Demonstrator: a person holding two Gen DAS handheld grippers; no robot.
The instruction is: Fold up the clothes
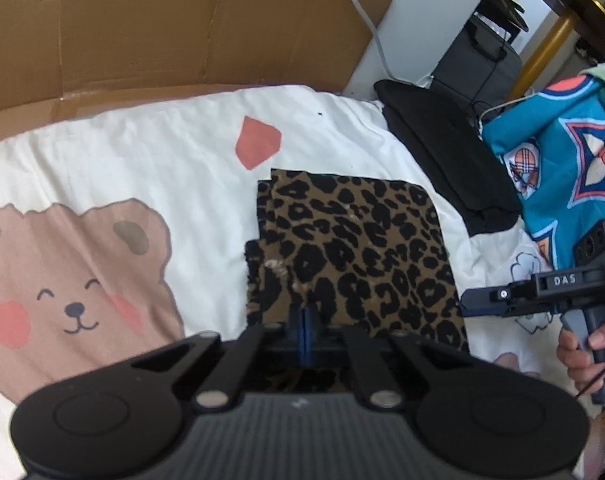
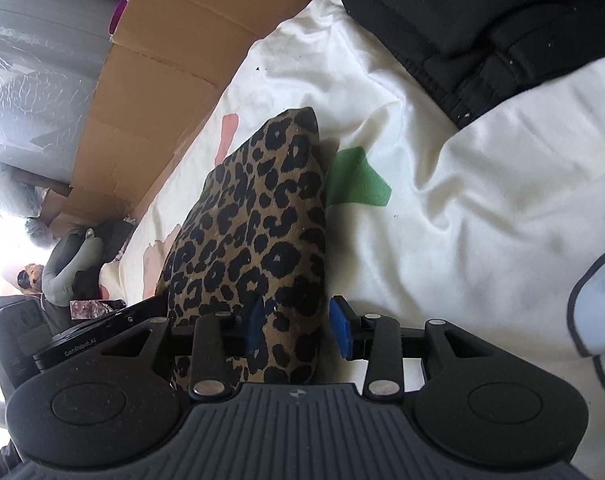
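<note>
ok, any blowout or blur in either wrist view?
Right wrist view: window area at far left blown out to white; leopard-print cloth sharp. Left wrist view: evenly lit, no clipping; slight softness on the bear-print sheet; cardboard edges bow from fisheye.

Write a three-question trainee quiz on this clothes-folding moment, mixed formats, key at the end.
1. True or false: the left gripper is shut on the near edge of the leopard cloth.
2. Multiple choice: the right gripper is (A) shut on the bedsheet, (B) open with one side of the cloth between its fingers, (C) holding the black garment.
3. Fill in: the black garment lies between the cloth and a ____-coloured patterned fabric.

Key: 1 true; 2 B; 3 teal.
</note>
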